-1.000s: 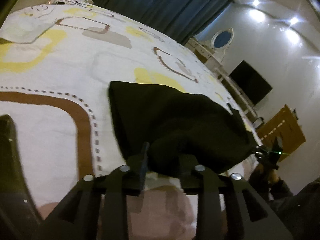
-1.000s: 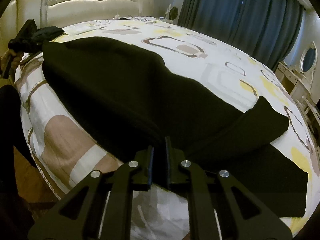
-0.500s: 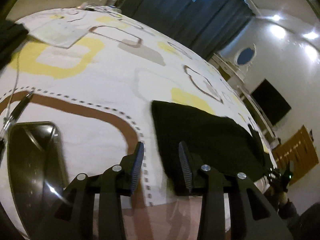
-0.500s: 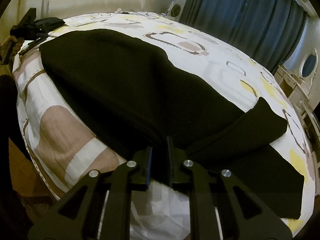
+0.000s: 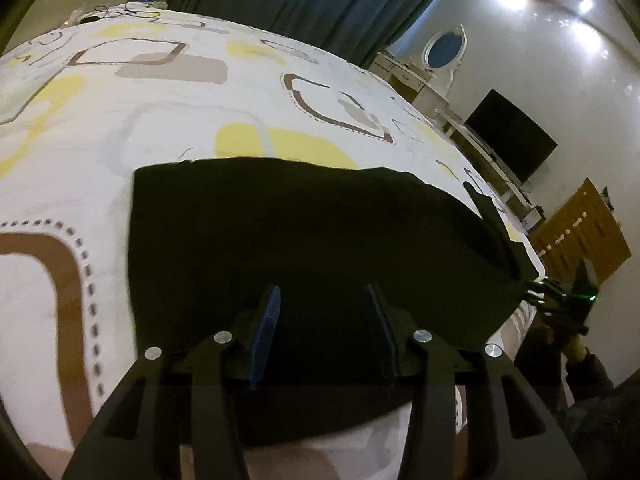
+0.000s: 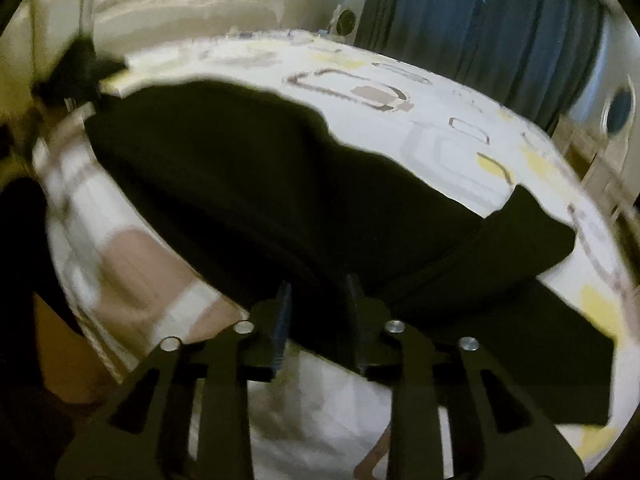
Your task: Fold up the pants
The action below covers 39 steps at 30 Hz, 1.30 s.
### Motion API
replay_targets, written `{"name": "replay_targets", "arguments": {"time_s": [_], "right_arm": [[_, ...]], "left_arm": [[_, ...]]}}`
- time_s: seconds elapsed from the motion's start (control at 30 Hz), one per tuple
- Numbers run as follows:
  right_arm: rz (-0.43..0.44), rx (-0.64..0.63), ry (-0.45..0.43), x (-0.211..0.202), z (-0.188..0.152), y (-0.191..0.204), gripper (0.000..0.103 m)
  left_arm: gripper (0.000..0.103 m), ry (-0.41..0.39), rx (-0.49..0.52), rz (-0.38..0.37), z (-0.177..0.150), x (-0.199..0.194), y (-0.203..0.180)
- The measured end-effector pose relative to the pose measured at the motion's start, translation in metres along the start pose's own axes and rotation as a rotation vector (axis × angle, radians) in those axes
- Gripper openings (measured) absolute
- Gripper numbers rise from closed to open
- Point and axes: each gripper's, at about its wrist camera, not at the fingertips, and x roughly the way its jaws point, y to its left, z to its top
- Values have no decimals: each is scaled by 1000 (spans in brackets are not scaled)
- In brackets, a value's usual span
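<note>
letting go on both sides, i have the left gripper (image 5: 322, 322) and the right gripper (image 6: 318, 316) parted about halfway, jaws just opened, with nothing pinched in either; the black pants (image 5: 312, 240) lie under and between the fingers but the ribbed pads stand clear of the cloth

the pants rest flat on the patterned bedspread (image 5: 168, 92), near the edge of the bed closest to me. in the left wrist view they form a broad dark rectangle with a fairly straight far edge, which reads to me as a fold already laid down. in the right wrist view the cloth (image 6: 248, 184) runs long toward the cream tufted headboard (image 6: 168, 4), and a folded-over flap sits at the right, overlapping a lower layer that trails off toward the right edge of the bed

i judge the jaws are open because the fabric was meant to be dropped here so it can settle flat. the right view is blurred, so i can't tell how neat the near hem is

beyond the bed stand dark blue curtains (image 5: 320, 4), a white dresser with an oval mirror (image 5: 444, 46), and a dark television (image 5: 512, 140)

next i would probably re-grip one end for another fold, watching that the loose flap does not slide off the mattress edge
</note>
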Motion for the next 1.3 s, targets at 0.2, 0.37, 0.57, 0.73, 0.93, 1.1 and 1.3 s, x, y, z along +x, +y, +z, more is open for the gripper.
{"name": "replay_targets", "arguments": {"time_s": [0.2, 0.37, 0.57, 0.73, 0.93, 1.1, 1.3], "right_arm": [[-34, 185, -57, -27, 49, -82, 52], [-160, 387, 104, 25, 113, -187, 52], [-216, 551, 304, 123, 144, -258, 51], [-271, 574, 399, 170, 144, -272, 51], [-388, 555, 482, 202, 143, -287, 51], [-394, 603, 501, 211, 138, -299, 49], [-386, 636, 498, 198, 128, -311, 22]], "left_arm": [[45, -14, -28, 16, 13, 12, 1], [49, -18, -59, 13, 15, 17, 5], [52, -36, -85, -15, 14, 17, 8], [52, -44, -106, -40, 14, 17, 12], [52, -41, -98, -43, 16, 18, 12], [52, -43, -106, -49, 17, 19, 14], [53, -46, -105, -54, 15, 20, 14]]}}
